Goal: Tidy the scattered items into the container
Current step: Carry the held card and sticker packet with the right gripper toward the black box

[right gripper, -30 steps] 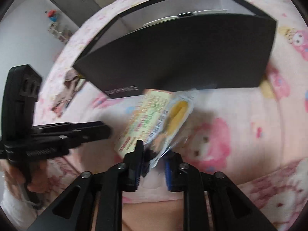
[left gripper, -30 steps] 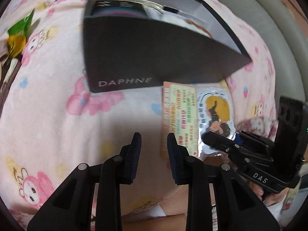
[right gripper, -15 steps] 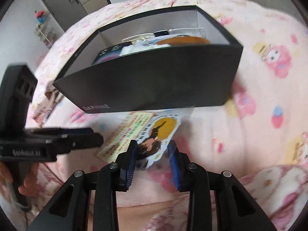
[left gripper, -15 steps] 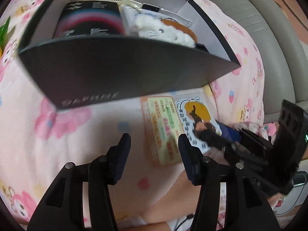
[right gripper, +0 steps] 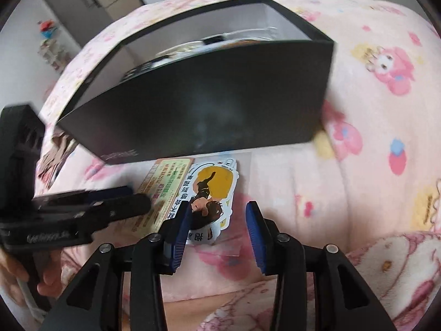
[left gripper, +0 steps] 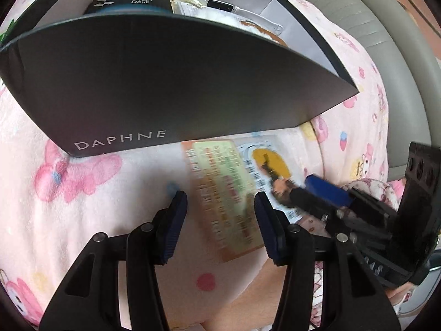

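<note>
A black box marked DAPHNE [left gripper: 171,88] [right gripper: 209,104] stands on the pink blanket and holds several items, among them a dark "Smart Devil" package [left gripper: 129,3]. In front of it an orange-and-green card [left gripper: 223,193] [right gripper: 165,187] and a sticker sheet with a yellow circle [left gripper: 271,165] [right gripper: 213,184] lie flat, side by side. My left gripper [left gripper: 220,220] is open, its fingers straddling the card from above. My right gripper [right gripper: 217,231] is open over the near end of the sticker sheet, with neither pad pressing on it. Each gripper shows in the other's view.
The cartoon-print blanket [right gripper: 372,165] is soft and rumpled around the box. A grey padded edge [left gripper: 386,41] runs along the far right. A green wrapper [left gripper: 7,29] and small items [right gripper: 55,149] lie left of the box. A hand [right gripper: 16,270] holds the left gripper.
Both grippers have opened wider. The right one was shut on the sticker sheet and card, lifted off the blanket; it let go and they now lie flat before the box.
</note>
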Available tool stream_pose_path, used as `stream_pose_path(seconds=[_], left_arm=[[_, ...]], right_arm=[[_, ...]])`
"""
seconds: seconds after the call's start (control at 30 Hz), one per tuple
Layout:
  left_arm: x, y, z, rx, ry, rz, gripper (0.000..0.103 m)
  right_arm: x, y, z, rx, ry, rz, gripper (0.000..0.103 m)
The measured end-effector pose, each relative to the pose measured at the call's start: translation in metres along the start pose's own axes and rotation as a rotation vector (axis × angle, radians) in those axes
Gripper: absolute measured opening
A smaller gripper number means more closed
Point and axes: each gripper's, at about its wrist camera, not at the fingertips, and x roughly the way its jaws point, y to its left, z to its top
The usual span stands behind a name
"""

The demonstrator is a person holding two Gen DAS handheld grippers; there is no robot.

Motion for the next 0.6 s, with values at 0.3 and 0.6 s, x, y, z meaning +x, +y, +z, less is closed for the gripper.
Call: stream_pose_path(seconds=[0.3, 0.6], left_arm=[[-0.02, 0.003, 0.001, -0.013, -0.085, 0.033, 0.02], [-0.047, 0.06, 0.001, -0.17, -0.106, 0.08, 0.046]], right_arm=[[-0.003, 0.014, -0.009, 0.0, 0.002, 0.193, 0.031], [0.018, 0.033, -0.004, 0.034, -0.024, 0.189, 0.031]])
